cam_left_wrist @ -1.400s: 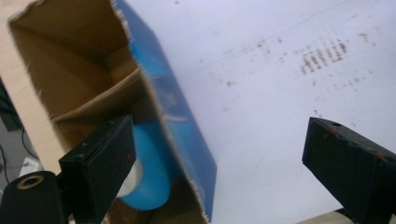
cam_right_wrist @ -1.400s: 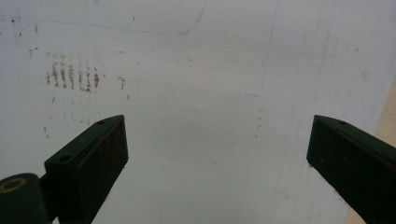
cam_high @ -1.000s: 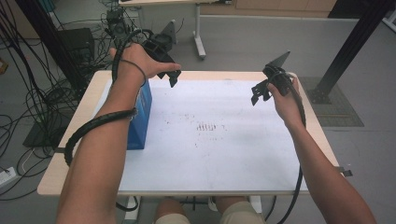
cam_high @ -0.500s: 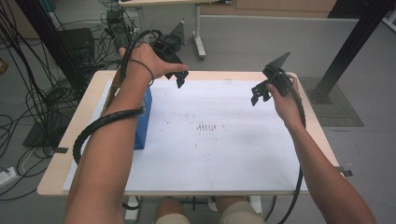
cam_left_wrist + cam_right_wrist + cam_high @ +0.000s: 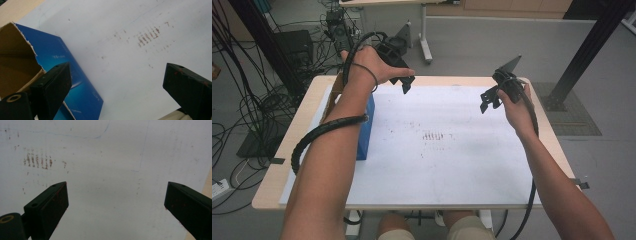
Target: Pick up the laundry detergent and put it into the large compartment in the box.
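The blue box (image 5: 365,131) is standing open-topped on the white sheet (image 5: 452,165), at its left edge, its torn cardboard mouth (image 5: 15,57) lying just beside the left gripper (image 5: 402,82). The left gripper is being held above the box's far end, jaws spread wide with nothing between them. For a clean approach, one jaw is best being lowered inside the mouth and one outside the wall. The right gripper (image 5: 488,101) is being held over the sheet, well apart from the box, jaws wide and empty.

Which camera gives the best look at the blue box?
The left gripper view: the blue box is close, its torn open top and brown inside visible. The high view shows a blue side beside the left forearm.
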